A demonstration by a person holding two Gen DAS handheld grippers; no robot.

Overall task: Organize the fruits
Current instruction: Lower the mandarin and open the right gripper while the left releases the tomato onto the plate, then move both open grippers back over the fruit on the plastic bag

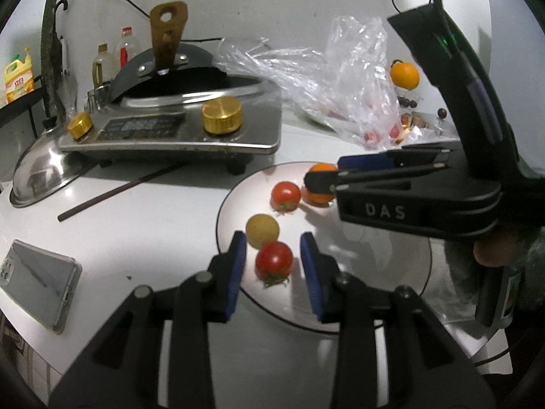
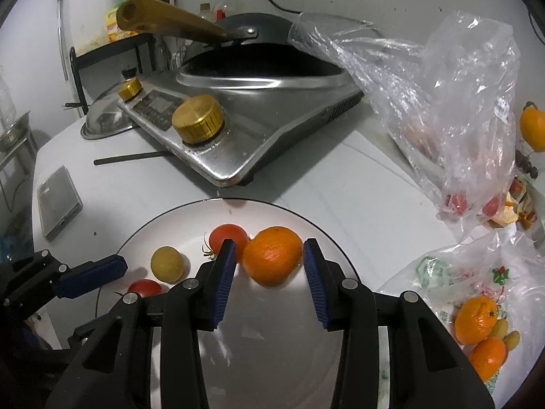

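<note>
Flanking tomato (image 1: 274,260), left claw (image 1: 272,266), plate (image 1: 374,293) rim near

Right tongs (image 2: 269,266) sit low over the white round plate with the dark rim (image 2: 316,231), blue pads on either side of the round orange tangerine (image 2: 272,255), not clearly pressing it. A red tomato (image 2: 228,235) touches its left side, and a small yellowish round fruit (image 2: 167,263) lies further left.

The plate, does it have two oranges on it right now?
No, the plate holds a single orange, plus two tomatoes and one small yellow fruit; other oranges sit in a bag beside it.
</note>
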